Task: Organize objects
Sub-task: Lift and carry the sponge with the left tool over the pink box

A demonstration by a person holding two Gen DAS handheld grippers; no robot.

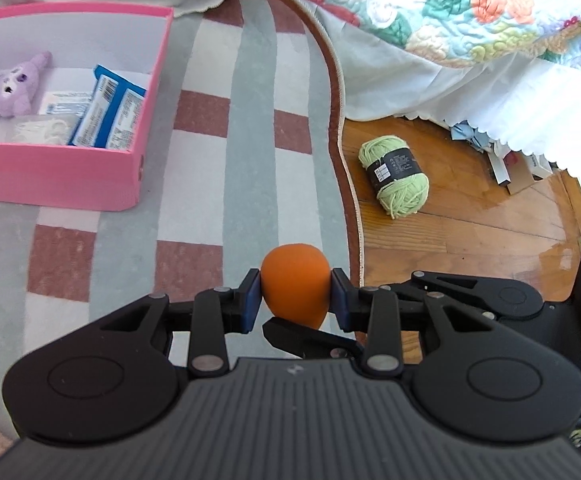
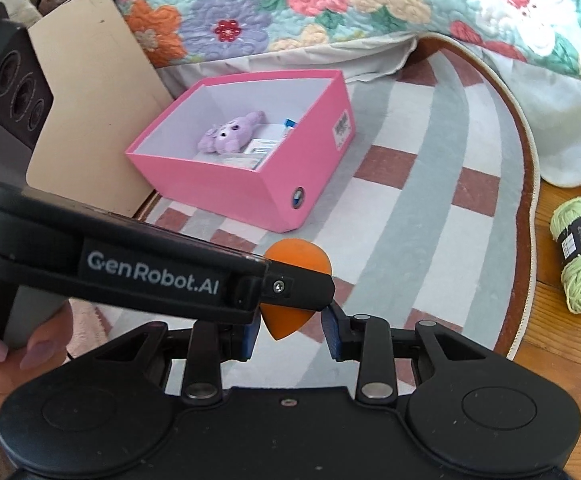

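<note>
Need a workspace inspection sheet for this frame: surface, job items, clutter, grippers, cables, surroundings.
Surface: striped rug over wooden floor.
Job's things: orange sponge held in the air; pink box on the rug holds a purple plush and packets; green yarn lies on the floor.
Clutter: papers under the bedspread's edge.
Grippers: left gripper jaws clamp the sponge; right gripper jaws flank its tip, contact unclear.
Cables: nothing seen.
Surroundings: floral bedspread, cardboard panel.

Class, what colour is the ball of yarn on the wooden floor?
Light green yarn, best seen from the left wrist.
</note>
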